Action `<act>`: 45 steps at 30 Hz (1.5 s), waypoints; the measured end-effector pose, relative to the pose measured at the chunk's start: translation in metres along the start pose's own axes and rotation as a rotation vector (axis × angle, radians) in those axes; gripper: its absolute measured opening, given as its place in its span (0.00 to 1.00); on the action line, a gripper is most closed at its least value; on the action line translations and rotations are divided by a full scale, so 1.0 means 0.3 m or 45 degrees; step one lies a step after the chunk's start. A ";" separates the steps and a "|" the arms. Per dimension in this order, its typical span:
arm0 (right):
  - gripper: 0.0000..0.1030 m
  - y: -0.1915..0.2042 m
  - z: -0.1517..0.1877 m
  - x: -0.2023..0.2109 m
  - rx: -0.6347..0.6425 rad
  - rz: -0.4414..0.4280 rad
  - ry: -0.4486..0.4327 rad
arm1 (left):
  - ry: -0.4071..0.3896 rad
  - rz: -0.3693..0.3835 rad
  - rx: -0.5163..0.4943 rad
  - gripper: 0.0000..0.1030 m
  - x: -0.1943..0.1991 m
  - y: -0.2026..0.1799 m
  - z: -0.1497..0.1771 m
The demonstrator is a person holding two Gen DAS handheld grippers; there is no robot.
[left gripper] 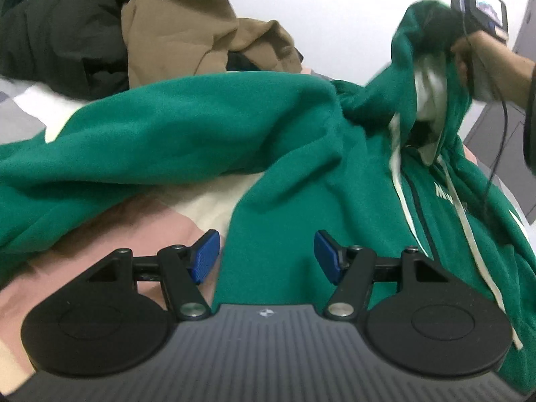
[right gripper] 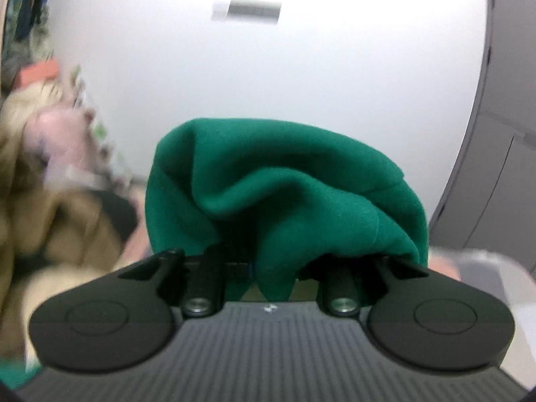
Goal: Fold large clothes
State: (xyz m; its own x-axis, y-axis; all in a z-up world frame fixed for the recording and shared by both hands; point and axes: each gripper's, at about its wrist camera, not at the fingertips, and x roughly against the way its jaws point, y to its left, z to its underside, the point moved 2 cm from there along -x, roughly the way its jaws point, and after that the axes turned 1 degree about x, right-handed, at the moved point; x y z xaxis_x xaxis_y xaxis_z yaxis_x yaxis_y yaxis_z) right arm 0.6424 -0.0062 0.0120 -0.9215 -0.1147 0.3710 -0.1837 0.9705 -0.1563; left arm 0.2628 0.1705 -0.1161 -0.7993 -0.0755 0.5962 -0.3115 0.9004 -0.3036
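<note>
A: Right gripper (right gripper: 271, 268) clamped on the hood (right gripper: 284, 181) of the green hoodie (left gripper: 207, 124), bunched fabric stuffed right between the jaws. Lifted well above the bed (left gripper: 140, 221), looks like. Left gripper (left gripper: 267, 256) apart, nothing in it, hanging just over the hoodie's side edge with the body spread ahead and to its right.

B: Good grip, but only on a wad. Probably better to pull the hood straight up and away so the body hangs flat, not twisted.

A: Yep. And the sleeve (left gripper: 100, 154) flopped out ahead-left of the left gripper, needs sorting before any fold.

B: Would pin the hem or side seam with the left first, right below the pads. Then tension between the two and lay it down zipper (left gripper: 415, 201) up.

A: Drawstrings (left gripper: 402, 197) dangling too, could get trapped under.

B: Worth shaking once. Also the brown coat (left gripper: 187, 26) and the black one (left gripper: 57, 40) piled far ahead of the left gripper. Keep clear of those, not much bed free.

A: Slow swing then, no yanking.
</note>
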 end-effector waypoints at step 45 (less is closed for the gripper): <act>0.78 -0.396 0.803 0.912 -0.226 -0.040 0.419 | 0.067 0.127 -0.102 0.66 0.249 -0.091 0.116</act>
State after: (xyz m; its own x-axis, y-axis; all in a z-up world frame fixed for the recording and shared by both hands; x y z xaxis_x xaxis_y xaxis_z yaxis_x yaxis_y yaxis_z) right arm 0.3297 -0.2040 -0.0884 -0.7518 -0.0984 0.6520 -0.1214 0.9926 0.0098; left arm 0.1939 0.1254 -0.0890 -0.7953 0.0367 0.6051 -0.1884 0.9337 -0.3044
